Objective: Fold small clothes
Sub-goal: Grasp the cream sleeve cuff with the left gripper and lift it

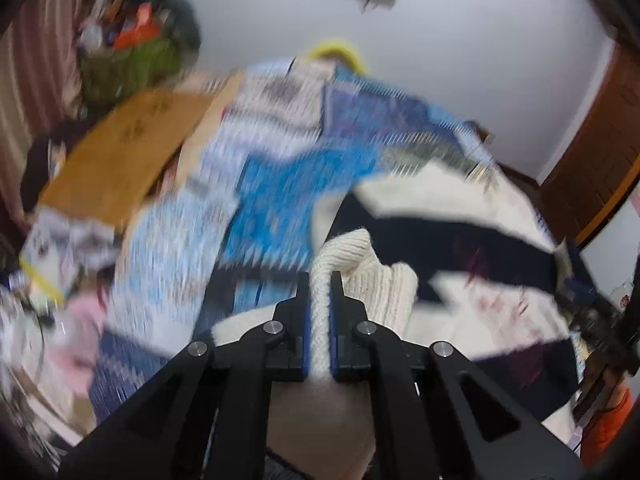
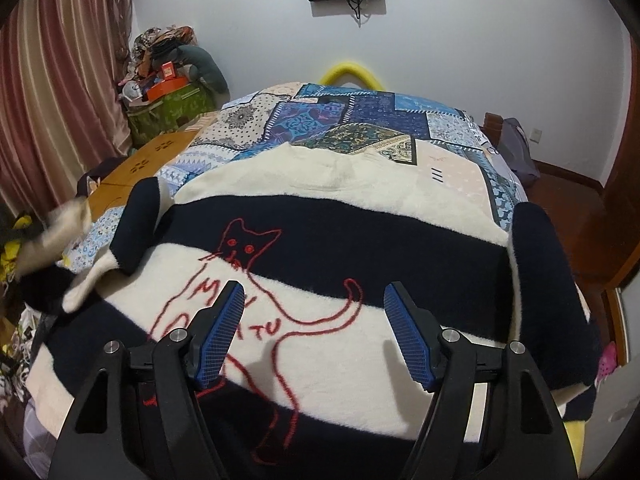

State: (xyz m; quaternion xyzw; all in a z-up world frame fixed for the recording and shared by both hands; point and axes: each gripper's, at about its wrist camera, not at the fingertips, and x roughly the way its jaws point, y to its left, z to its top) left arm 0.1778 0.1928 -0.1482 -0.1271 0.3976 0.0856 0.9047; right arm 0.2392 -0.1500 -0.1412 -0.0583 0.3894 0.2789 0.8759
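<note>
Striped sweater (image 2: 360, 240), cream and navy with a red cat outline, lies spread flat on the patchwork quilt (image 2: 360, 120) covering the bed. Left gripper (image 1: 320, 284) is clamped tight on the sweater's cream ribbed cuff (image 1: 348, 252), left view heavily blurred. Right gripper (image 2: 314, 296) hangs just over the sweater's middle, its 2 blue-padded fingers (image 2: 408, 332) apart, nothing between them.
</note>
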